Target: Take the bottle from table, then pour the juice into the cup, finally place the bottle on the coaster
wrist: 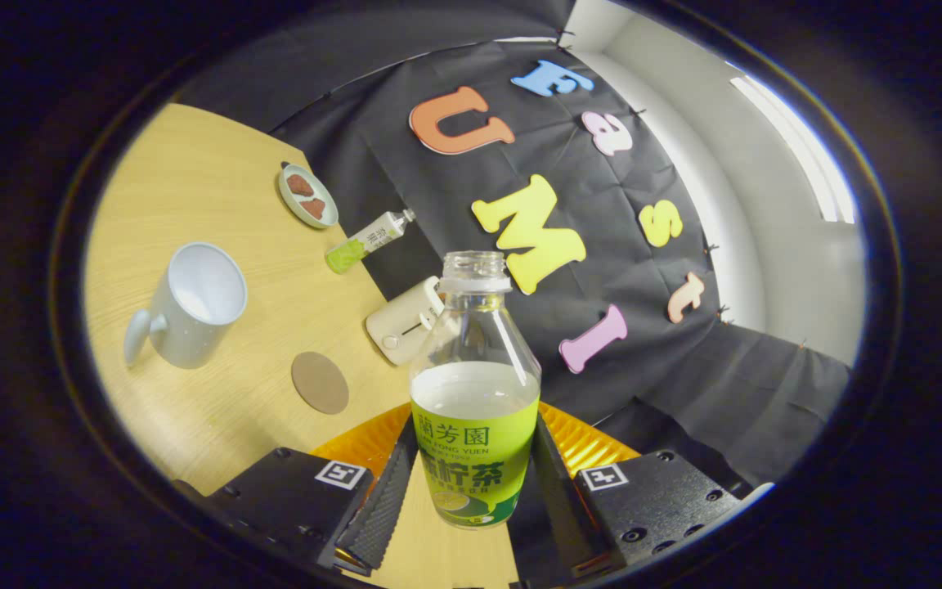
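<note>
Already my gripper [475, 483] has its fingers closed onto the one open bottle [475, 384], held at lower centre, its long axis running up the frame. For pouring, what matters is that the single cup [190, 304] lies to the left, mouth tipped toward the bottle; the one coaster [320, 382] sits between them, lower.

You see even, bright light from a ceiling strip light [798, 147]; strong fisheye bending at the rim, soft shadows on the surface [217, 409], sharp focus.
</note>
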A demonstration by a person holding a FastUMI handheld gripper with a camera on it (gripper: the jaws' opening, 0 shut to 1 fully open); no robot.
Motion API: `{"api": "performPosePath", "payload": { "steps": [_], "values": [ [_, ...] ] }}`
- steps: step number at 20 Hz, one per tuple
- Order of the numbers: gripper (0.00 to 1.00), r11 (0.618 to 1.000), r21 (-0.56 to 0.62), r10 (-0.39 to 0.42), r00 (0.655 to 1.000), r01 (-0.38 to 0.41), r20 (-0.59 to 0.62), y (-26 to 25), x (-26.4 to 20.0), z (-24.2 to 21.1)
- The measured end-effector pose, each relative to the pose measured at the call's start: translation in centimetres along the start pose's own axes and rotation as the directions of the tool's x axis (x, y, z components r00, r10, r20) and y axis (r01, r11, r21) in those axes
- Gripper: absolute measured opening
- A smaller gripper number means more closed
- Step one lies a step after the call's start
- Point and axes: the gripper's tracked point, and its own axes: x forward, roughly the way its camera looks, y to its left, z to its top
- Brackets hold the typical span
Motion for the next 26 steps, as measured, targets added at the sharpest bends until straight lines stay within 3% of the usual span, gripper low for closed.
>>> {"api": "performPosePath", "payload": {
  "steps": [9, 15, 22, 26],
  "values": [
    [0.8, 0.977, -0.188, -0.092, 0.995, 0.098, 0.038, -0.1, 1.1, 1.9],
    [0.8, 0.923, -0.312, -0.191, 0.972, 0.224, 0.134, -0.9, 0.9, 3.2],
    [0.8, 0.865, -0.424, -0.209, 0.961, 0.269, 0.183, -0.1, 0.8, 4.4],
    [0.8, 0.813, -0.494, -0.225, 0.949, 0.308, 0.221, -0.2, 1.4, 5.4]
  ]
}}
